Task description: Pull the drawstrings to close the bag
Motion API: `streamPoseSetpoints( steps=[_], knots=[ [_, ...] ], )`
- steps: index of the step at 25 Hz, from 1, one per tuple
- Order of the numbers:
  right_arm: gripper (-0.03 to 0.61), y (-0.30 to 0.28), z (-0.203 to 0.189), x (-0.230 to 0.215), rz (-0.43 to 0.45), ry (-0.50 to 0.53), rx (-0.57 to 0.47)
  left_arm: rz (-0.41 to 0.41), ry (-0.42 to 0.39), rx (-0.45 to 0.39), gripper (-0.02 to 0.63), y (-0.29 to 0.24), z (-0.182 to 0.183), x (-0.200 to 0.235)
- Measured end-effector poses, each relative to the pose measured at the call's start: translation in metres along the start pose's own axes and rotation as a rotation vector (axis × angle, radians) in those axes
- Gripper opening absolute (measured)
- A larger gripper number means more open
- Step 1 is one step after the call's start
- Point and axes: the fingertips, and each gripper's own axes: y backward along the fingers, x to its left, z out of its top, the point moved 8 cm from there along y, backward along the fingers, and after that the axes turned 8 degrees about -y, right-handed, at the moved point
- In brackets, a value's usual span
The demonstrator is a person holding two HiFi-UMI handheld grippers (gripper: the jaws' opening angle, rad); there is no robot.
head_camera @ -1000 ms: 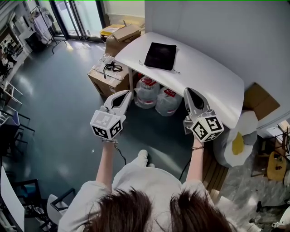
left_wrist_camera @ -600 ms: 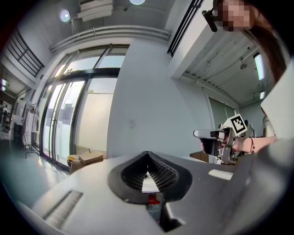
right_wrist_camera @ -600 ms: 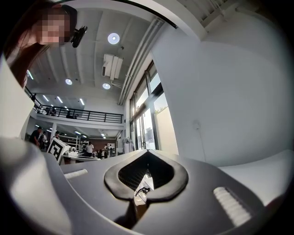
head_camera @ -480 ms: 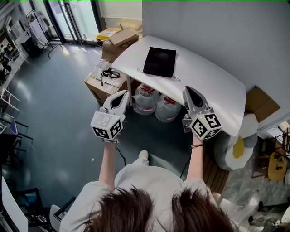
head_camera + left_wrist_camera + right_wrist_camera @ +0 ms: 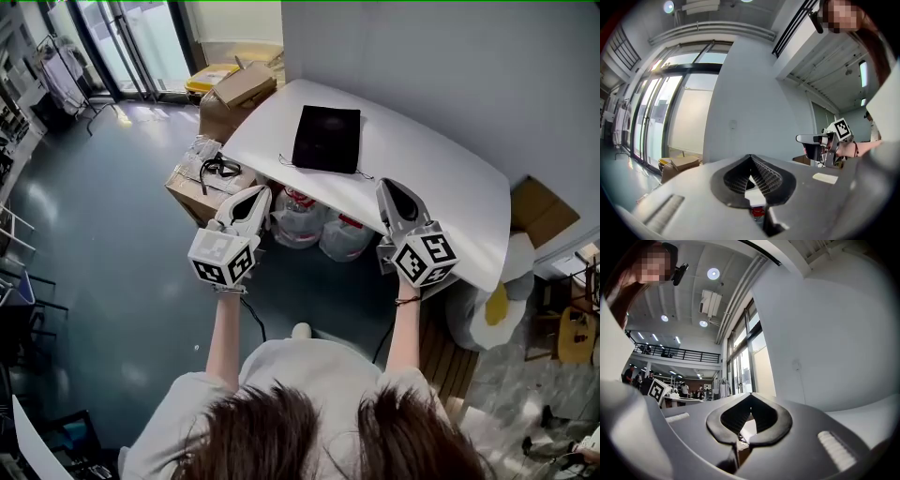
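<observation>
A flat black drawstring bag (image 5: 327, 138) lies on the white table (image 5: 422, 178) in the head view, its thin strings trailing off its near corners. My left gripper (image 5: 258, 195) is held level short of the table's near-left edge, jaws shut and empty. My right gripper (image 5: 388, 189) hangs over the table's near edge, right of the bag, also shut with nothing in it. In the left gripper view the shut jaws (image 5: 750, 157) meet at their tips, and the right gripper (image 5: 820, 140) shows at the right. The right gripper view shows its shut jaws (image 5: 749, 395) against the wall.
Two large water jugs (image 5: 309, 220) stand under the table. Cardboard boxes (image 5: 202, 178) with a black cable on top sit left of the table, more boxes (image 5: 239, 89) behind. A grey wall (image 5: 450, 66) backs the table. A white and yellow cushion (image 5: 492, 305) lies at the right.
Both grippers have moved closer to the table together, still shut. The bag and table now lie nearer in the head view.
</observation>
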Motion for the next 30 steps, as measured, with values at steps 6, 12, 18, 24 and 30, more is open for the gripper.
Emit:
streamPoseSetpoints(
  steps=[6,12,18,24,30],
  knots=[
    [0.012,-0.021,-0.007,-0.012,-0.029,0.003,0.004,-0.036,-0.014,-0.001,-0.006,-0.027,-0.005,0.019],
    [0.012,-0.034,-0.011,-0.025,-0.052,0.002,0.006,-0.064,-0.019,0.0,-0.006,-0.052,-0.01,0.029],
    [0.012,-0.05,-0.012,-0.05,-0.074,-0.004,0.026,-0.062,0.007,0.015,-0.006,-0.074,-0.02,0.036],
    [0.012,-0.087,-0.012,-0.077,-0.05,-0.006,0.045,-0.032,0.019,0.018,-0.006,-0.105,-0.025,0.056],
    [0.012,-0.125,0.0,-0.108,-0.015,-0.006,0.052,-0.008,0.004,0.005,-0.006,-0.143,-0.017,0.071]
  ],
)
